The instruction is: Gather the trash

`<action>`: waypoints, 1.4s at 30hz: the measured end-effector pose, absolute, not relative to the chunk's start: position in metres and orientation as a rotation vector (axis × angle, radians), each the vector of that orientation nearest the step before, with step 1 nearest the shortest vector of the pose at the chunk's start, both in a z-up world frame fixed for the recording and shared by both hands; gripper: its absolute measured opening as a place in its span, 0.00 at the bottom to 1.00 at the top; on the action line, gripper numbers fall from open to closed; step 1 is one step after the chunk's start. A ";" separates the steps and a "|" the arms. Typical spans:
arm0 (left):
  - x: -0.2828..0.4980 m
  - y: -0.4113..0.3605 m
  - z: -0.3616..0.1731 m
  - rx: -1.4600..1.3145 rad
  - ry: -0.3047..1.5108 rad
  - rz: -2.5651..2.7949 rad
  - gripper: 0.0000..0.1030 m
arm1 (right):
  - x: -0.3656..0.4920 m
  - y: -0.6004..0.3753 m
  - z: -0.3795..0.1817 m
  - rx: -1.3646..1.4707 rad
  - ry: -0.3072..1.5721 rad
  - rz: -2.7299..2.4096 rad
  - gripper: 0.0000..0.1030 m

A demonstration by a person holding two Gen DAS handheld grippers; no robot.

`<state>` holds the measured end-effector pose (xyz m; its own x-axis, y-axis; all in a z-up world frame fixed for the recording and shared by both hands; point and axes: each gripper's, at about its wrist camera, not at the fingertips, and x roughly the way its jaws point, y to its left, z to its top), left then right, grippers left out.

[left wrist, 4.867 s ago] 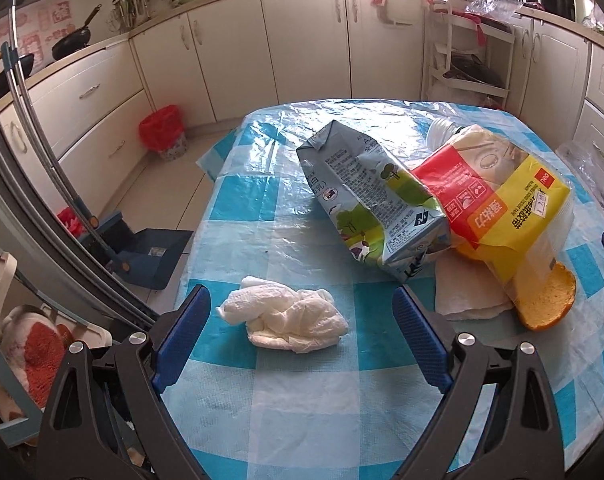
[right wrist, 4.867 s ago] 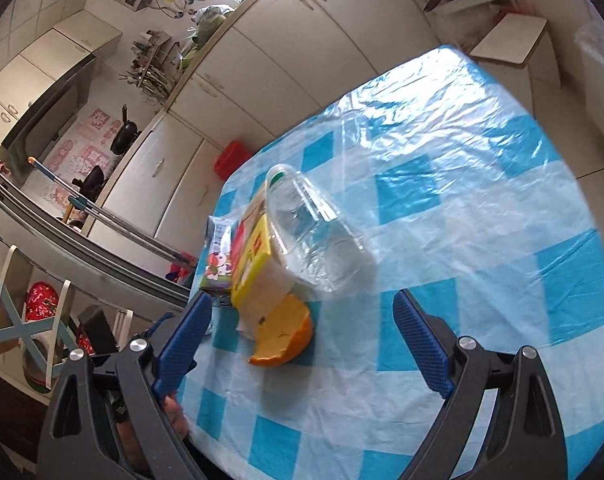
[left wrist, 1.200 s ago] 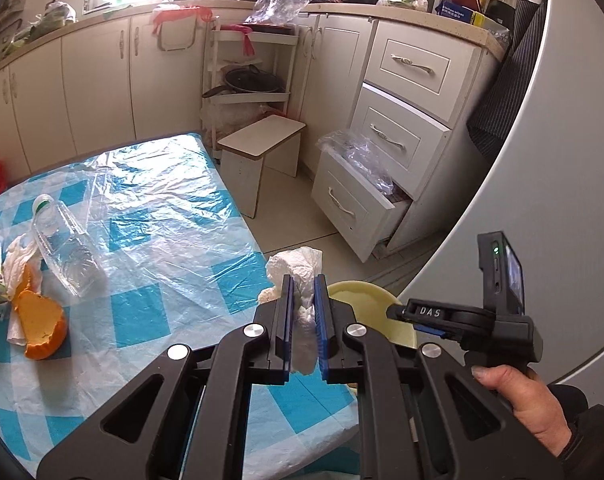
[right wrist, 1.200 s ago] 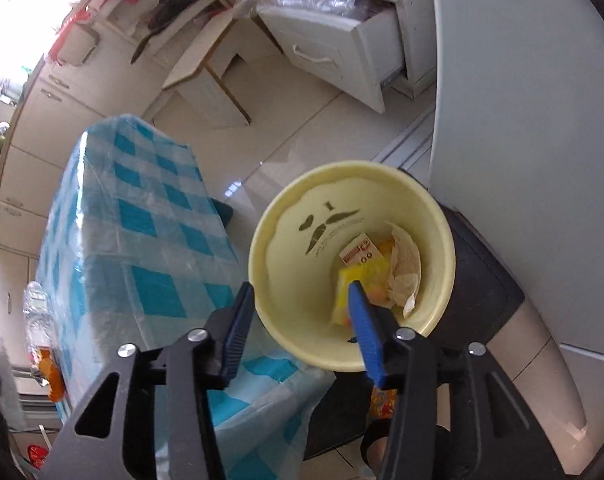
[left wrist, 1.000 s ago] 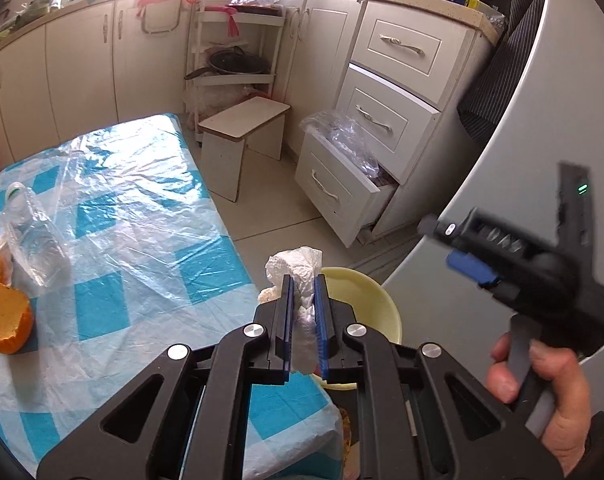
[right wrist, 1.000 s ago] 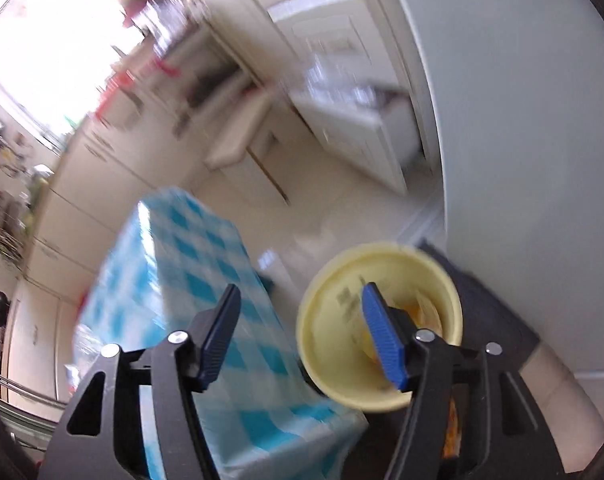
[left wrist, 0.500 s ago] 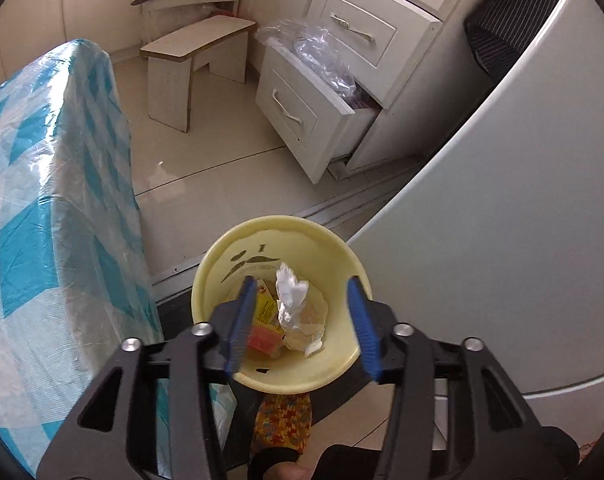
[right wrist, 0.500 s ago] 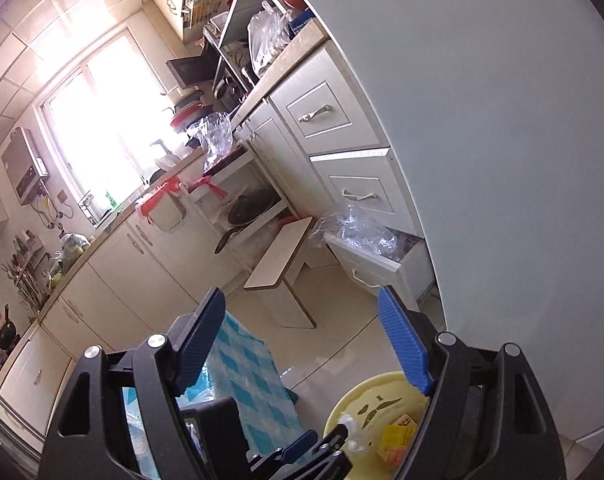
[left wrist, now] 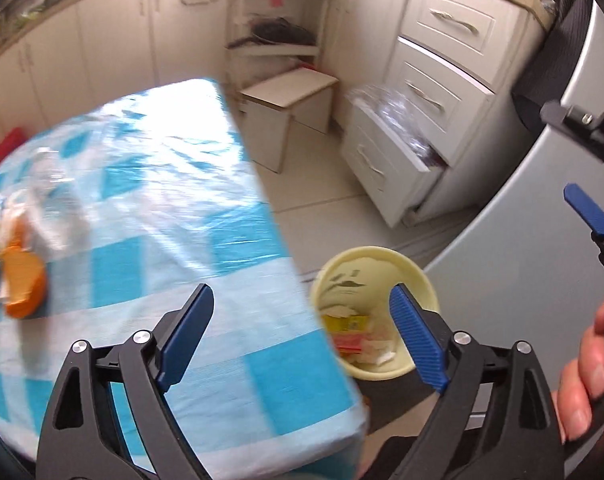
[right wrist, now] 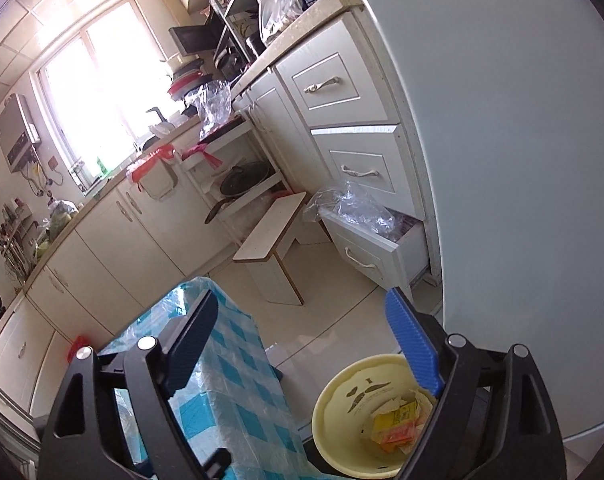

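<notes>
Now the left gripper [left wrist: 302, 340] hangs with its jaws spread wide and empty, having just been opening; the yellow bin [left wrist: 375, 370] sits on the floor at about three o'clock of its gap, holding crumpled tissue [left wrist: 375, 354] and wrappers. Likewise the right gripper [right wrist: 302, 344] has just been opening, nothing between its jaws, the bin at five o'clock.
</notes>
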<state>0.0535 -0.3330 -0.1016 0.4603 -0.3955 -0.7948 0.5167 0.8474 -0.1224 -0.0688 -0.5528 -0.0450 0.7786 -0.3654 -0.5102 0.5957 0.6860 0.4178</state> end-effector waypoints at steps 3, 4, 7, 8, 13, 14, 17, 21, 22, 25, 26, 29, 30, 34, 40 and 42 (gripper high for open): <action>0.053 -0.305 -0.087 0.149 0.888 -0.504 0.87 | -0.057 -0.541 -0.046 0.559 0.460 -0.540 0.85; 0.053 -0.296 -0.082 0.149 0.875 -0.490 0.88 | -0.055 -0.536 -0.046 0.540 0.471 -0.534 0.86; 0.053 -0.273 -0.071 0.136 0.849 -0.456 0.89 | -0.045 -0.524 -0.047 0.498 0.492 -0.513 0.87; 0.051 -0.267 -0.067 0.130 0.840 -0.448 0.90 | -0.042 -0.520 -0.048 0.486 0.500 -0.507 0.87; 0.049 -0.240 -0.052 0.120 0.797 -0.403 0.91 | -0.032 -0.505 -0.052 0.429 0.533 -0.491 0.88; 0.047 -0.236 -0.051 0.118 0.793 -0.398 0.91 | -0.030 -0.503 -0.054 0.421 0.540 -0.488 0.88; 0.047 -0.221 -0.044 0.106 0.783 -0.381 0.91 | -0.026 -0.500 -0.056 0.406 0.555 -0.485 0.88; 0.044 -0.204 -0.036 0.073 0.769 -0.359 0.91 | -0.026 -0.496 -0.055 0.394 0.552 -0.482 0.89; 0.044 -0.200 -0.034 0.068 0.765 -0.354 0.91 | -0.027 -0.493 -0.055 0.390 0.551 -0.481 0.90; 0.042 -0.190 -0.031 0.053 0.760 -0.346 0.92 | -0.026 -0.486 -0.054 0.372 0.550 -0.476 0.90; 0.041 -0.186 -0.030 0.048 0.758 -0.344 0.92 | -0.026 -0.483 -0.054 0.367 0.551 -0.473 0.90; 0.040 -0.177 -0.028 0.038 0.751 -0.336 0.92 | -0.023 -0.475 -0.055 0.353 0.558 -0.458 0.90; 0.040 -0.174 -0.027 0.032 0.751 -0.335 0.92 | -0.022 -0.471 -0.055 0.347 0.559 -0.452 0.90; 0.040 -0.163 -0.027 0.012 0.750 -0.329 0.92 | -0.018 -0.460 -0.055 0.318 0.563 -0.434 0.91; 0.043 -0.153 -0.031 -0.031 0.761 -0.330 0.92 | -0.014 -0.456 -0.060 0.306 0.572 -0.433 0.91; 0.044 -0.152 -0.033 -0.048 0.770 -0.340 0.92 | -0.014 -0.454 -0.060 0.306 0.572 -0.435 0.91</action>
<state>0.0443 -0.1518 -0.0335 0.6660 -0.3189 -0.6744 0.2838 0.9444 -0.1663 -0.0138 -0.4544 -0.0603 0.7551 -0.3087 -0.5784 0.4749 0.8657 0.1579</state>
